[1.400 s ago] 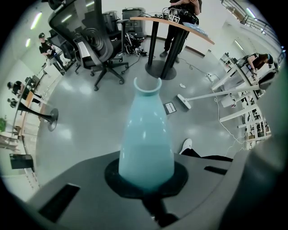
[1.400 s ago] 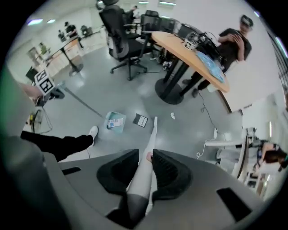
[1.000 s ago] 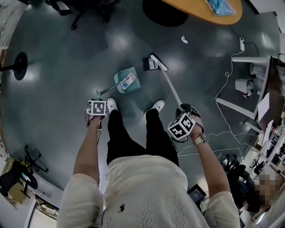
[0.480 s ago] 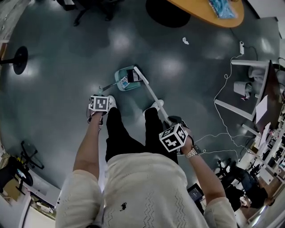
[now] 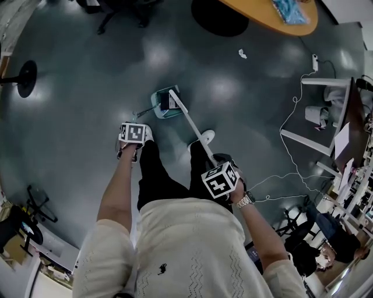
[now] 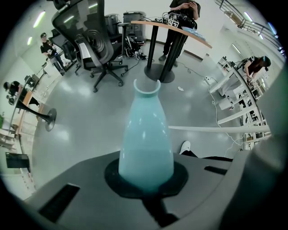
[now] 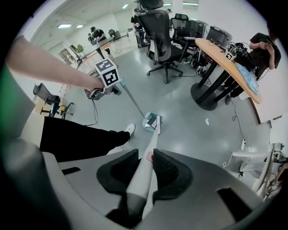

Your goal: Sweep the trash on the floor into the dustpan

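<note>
The teal dustpan (image 5: 158,100) stands on the grey floor just ahead of my feet. My left gripper (image 5: 130,145) points straight down and is shut on its teal handle (image 6: 146,139). The broom head (image 5: 170,100) rests in the dustpan's mouth and covers what lies inside. The broom's white handle (image 5: 195,125) slants back to my right gripper (image 5: 222,170), whose dark pads (image 7: 167,167) clamp it. In the right gripper view the broom handle (image 7: 143,175) runs down to the dustpan (image 7: 150,121). A small white scrap (image 5: 242,53) lies on the floor farther off.
My white shoes (image 5: 207,137) stand right behind the dustpan. White cables (image 5: 291,125) trail over the floor at right, near white desk legs (image 5: 312,110). An orange table (image 5: 262,13) on a black round base lies ahead; office chairs (image 6: 96,49) and a black stand foot (image 5: 26,75) stand around.
My right gripper has drawn in to the left and towards my body, and the broom head has swept from the dustpan's right into its mouth, over the packet. The left gripper held still.
</note>
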### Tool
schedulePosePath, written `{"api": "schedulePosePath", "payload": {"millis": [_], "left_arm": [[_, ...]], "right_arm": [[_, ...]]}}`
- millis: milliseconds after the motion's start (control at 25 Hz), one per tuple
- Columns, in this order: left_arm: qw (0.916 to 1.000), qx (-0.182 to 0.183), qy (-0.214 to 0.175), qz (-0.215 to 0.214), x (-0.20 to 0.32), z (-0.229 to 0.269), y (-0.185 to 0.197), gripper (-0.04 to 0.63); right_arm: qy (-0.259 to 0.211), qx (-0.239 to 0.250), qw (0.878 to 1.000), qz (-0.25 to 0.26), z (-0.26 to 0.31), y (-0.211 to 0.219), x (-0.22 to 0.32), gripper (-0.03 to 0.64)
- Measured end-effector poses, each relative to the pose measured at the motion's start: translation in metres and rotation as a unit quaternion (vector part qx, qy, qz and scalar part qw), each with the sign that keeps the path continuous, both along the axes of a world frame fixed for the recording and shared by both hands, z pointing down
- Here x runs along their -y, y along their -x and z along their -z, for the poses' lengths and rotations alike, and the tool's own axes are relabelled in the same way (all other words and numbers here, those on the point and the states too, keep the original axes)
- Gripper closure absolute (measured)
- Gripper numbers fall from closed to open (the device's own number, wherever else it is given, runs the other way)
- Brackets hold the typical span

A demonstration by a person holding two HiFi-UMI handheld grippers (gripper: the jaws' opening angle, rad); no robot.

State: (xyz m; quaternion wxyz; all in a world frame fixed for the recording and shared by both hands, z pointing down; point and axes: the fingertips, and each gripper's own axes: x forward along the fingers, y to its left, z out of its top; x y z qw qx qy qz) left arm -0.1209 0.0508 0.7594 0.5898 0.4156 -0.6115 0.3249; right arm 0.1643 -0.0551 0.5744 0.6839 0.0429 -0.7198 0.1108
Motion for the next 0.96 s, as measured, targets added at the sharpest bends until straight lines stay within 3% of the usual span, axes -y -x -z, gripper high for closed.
{"api": "schedulePosePath", "payload": {"millis": [800,960], "left_arm": [[1.0,0.004,-0.006,0.0,0.001,-0.002,-0.004,0.583],[0.9996,0.026,-0.004,-0.007,0.0,0.004,0.008,0.583]], "right_arm": [[0.002,0.002,1.0,-0.008,-0.002,-0.007,0.0,0.503],[0.001,0.004,1.0,-0.005,-0.002,-0.005,0.001,0.503]]}}
